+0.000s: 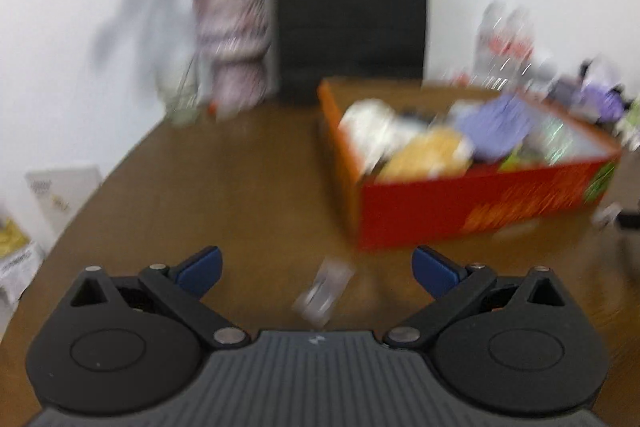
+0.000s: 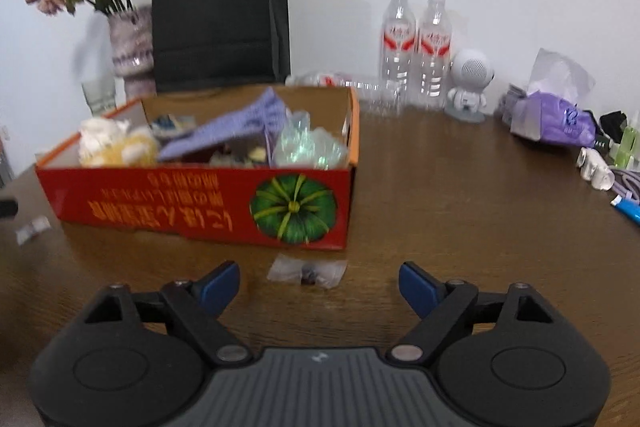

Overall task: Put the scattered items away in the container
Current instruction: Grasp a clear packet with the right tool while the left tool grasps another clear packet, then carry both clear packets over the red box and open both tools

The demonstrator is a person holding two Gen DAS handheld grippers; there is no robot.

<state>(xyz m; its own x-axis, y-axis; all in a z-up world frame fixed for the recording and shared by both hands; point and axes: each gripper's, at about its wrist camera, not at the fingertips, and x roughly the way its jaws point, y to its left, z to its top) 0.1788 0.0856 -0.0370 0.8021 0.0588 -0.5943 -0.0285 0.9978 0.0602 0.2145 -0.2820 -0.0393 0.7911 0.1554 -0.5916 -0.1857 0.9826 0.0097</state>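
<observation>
A red cardboard box (image 2: 208,211) with a green pumpkin print stands on the brown table, filled with a plush toy, a purple cloth and plastic packets; it also shows blurred in the left wrist view (image 1: 480,207). My left gripper (image 1: 316,273) is open and empty, with a small clear packet (image 1: 324,291) on the table between its fingers. My right gripper (image 2: 319,287) is open and empty, just behind another clear packet (image 2: 308,271) lying against the box front. A third small packet (image 2: 33,229) lies left of the box.
A black paper bag (image 2: 220,15), a vase of dried flowers (image 2: 130,43) and a glass stand behind the box. Two water bottles (image 2: 416,47), a white astronaut figure (image 2: 470,87), a purple tissue pack (image 2: 556,119) and cables (image 2: 624,187) sit at the right.
</observation>
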